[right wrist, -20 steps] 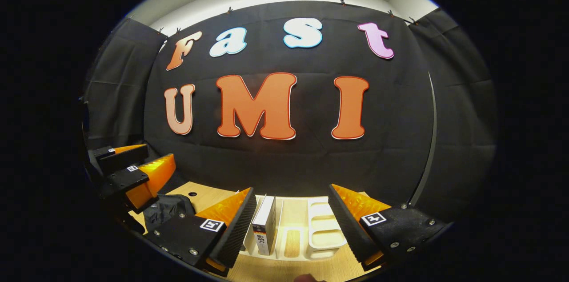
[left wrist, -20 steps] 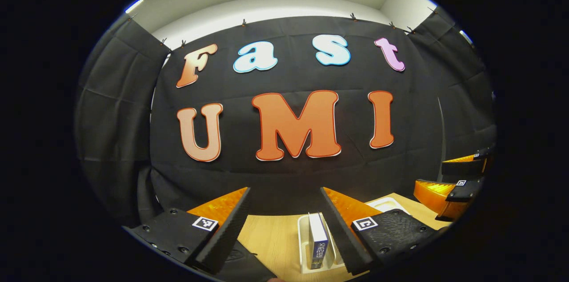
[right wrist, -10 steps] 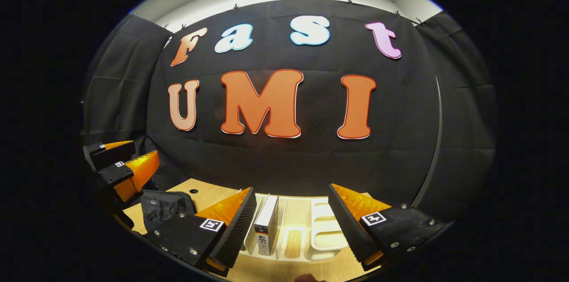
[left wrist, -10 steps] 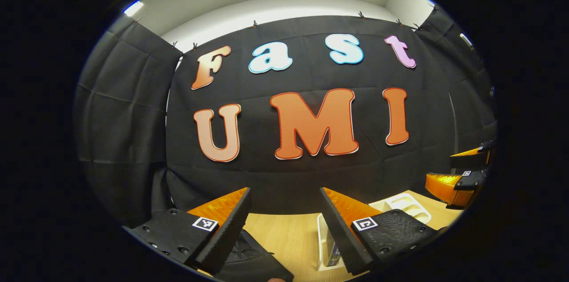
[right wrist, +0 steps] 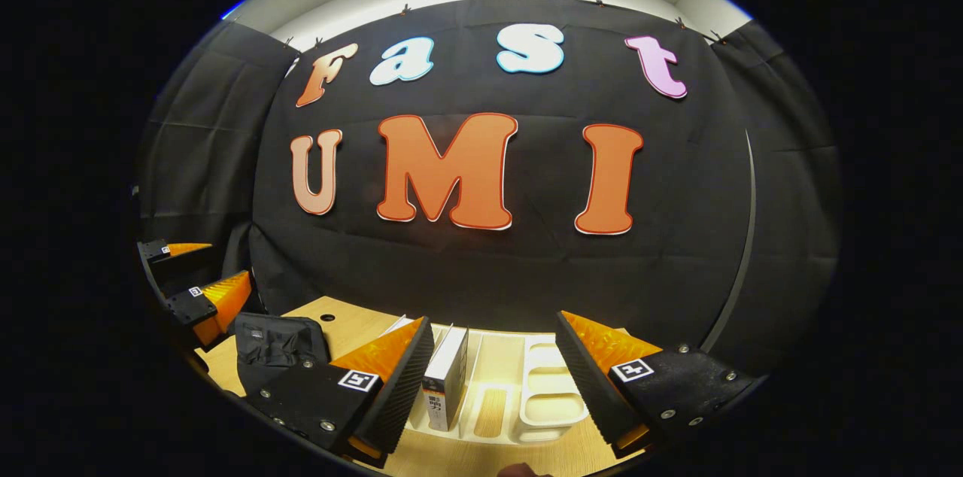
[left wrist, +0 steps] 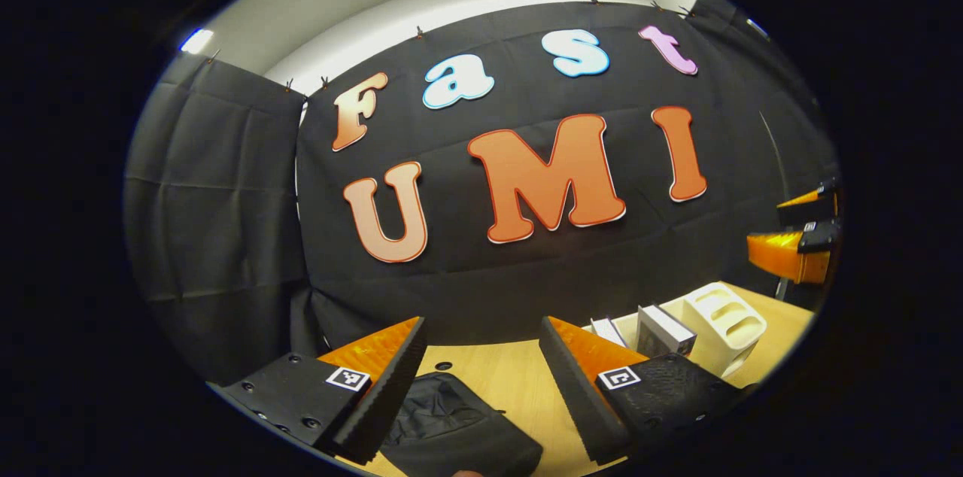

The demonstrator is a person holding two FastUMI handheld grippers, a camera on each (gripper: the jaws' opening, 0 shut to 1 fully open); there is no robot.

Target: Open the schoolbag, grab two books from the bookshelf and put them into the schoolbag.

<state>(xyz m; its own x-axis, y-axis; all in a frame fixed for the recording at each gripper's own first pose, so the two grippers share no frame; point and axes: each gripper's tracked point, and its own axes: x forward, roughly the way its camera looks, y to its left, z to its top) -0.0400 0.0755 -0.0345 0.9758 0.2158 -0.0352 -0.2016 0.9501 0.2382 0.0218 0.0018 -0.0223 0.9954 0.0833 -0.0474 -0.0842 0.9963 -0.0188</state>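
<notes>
The black schoolbag lies on the wooden table, low between the fingers of my left gripper, which is open and empty above it. In the right gripper view the schoolbag sits at the left, zipped as far as I can see. A white bookshelf stands ahead of my right gripper, open and empty, with a white-spined book upright just inside its left finger. From the left gripper view two books stand in the bookshelf.
The black cloth wall closes off the table's far side and both flanks. The right gripper hangs at the right edge of the left gripper view; the left gripper hangs at the left of the right gripper view. A small hole marks the tabletop.
My left gripper has swung left and tilted, so the schoolbag now lies between its fingers and the bookshelf has slid to the right. The right gripper has barely moved.
</notes>
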